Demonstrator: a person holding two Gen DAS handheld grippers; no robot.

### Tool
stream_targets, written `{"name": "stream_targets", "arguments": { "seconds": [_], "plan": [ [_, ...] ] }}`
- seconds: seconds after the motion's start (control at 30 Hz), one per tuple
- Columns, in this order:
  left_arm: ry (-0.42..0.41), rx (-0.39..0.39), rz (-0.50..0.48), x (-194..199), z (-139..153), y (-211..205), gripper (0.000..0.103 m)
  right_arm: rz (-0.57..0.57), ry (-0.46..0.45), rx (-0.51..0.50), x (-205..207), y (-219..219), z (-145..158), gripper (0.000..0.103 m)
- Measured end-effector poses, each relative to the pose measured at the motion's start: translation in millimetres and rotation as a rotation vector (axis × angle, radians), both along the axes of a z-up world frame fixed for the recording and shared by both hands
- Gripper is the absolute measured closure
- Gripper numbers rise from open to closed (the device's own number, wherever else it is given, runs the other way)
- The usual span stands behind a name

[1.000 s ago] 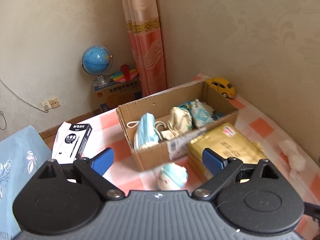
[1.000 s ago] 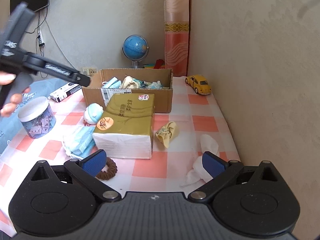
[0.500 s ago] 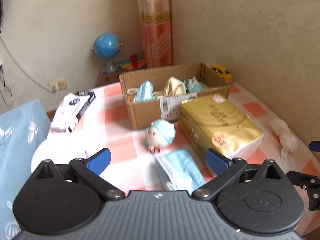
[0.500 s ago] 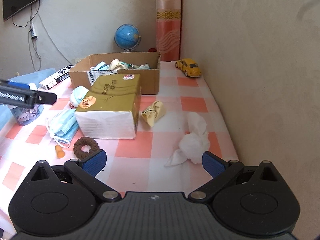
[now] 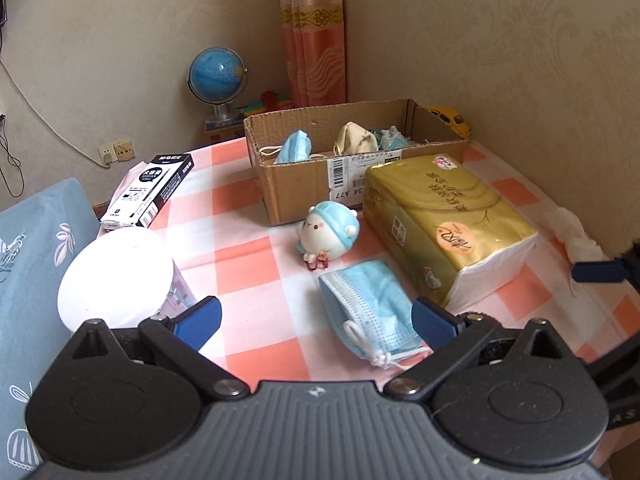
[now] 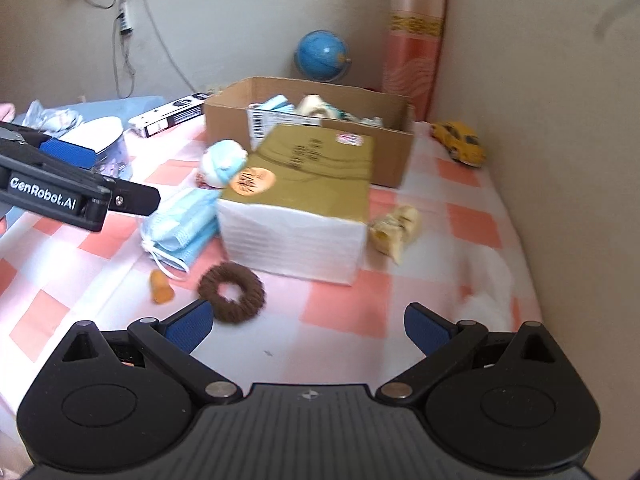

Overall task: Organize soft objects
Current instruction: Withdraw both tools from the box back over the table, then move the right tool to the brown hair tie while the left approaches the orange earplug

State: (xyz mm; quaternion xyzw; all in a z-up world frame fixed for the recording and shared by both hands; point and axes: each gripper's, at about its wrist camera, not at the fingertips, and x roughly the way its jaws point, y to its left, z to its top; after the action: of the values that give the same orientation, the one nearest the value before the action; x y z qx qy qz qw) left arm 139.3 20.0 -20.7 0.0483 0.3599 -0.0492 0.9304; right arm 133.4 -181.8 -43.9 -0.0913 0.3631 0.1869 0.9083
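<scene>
A cardboard box (image 5: 304,184) holds a blue mask and cloth items. In front of it lie a round plush toy (image 5: 330,234), a gold tissue pack (image 5: 448,220) and a folded blue face mask (image 5: 370,308). My left gripper (image 5: 316,320) is open and empty just above the mask. My right gripper (image 6: 306,326) is open and empty near a brown hair tie (image 6: 232,288). A small beige pouch (image 6: 394,226) and crumpled white tissue (image 6: 496,292) lie to the right. The mask (image 6: 182,224), plush (image 6: 224,162) and box (image 6: 392,160) show there too.
A white-lidded jar (image 5: 116,276), a black-and-white carton (image 5: 150,190) and a blue cushion (image 5: 28,248) are at the left. A yellow toy car (image 6: 460,142) stands by the wall. A small orange piece (image 6: 160,286) lies near the hair tie. A globe (image 5: 218,74) stands behind.
My left gripper has pulled back from the box and come down over the blue mask. My right gripper has moved lower and closer to the table, near the hair tie.
</scene>
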Motion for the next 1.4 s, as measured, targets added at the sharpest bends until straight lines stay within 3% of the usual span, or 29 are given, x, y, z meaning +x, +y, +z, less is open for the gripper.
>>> {"name": "stream_targets", "arguments": {
  "seconds": [0.37,0.77,1.07,1.4],
  "plan": [
    [0.006,-0.035,0.009,2.2,-4.6,16.1,0.002,0.019,0.028,-0.037,27.0,34.1,-17.7,0.000],
    [0.017,-0.067,-0.036,13.9,-7.8,4.5,0.002,-0.048,0.032,0.006,22.3,6.6,-26.4,0.000],
    [0.015,-0.023,-0.064,20.2,-12.2,-10.2,0.002,-0.058,0.006,0.017,16.9,5.2,-28.1,0.000],
    [0.041,-0.032,-0.077,25.3,-23.1,-22.6,0.005,-0.059,-0.001,0.020,13.8,4.7,-27.8,0.000]
  ]
}}
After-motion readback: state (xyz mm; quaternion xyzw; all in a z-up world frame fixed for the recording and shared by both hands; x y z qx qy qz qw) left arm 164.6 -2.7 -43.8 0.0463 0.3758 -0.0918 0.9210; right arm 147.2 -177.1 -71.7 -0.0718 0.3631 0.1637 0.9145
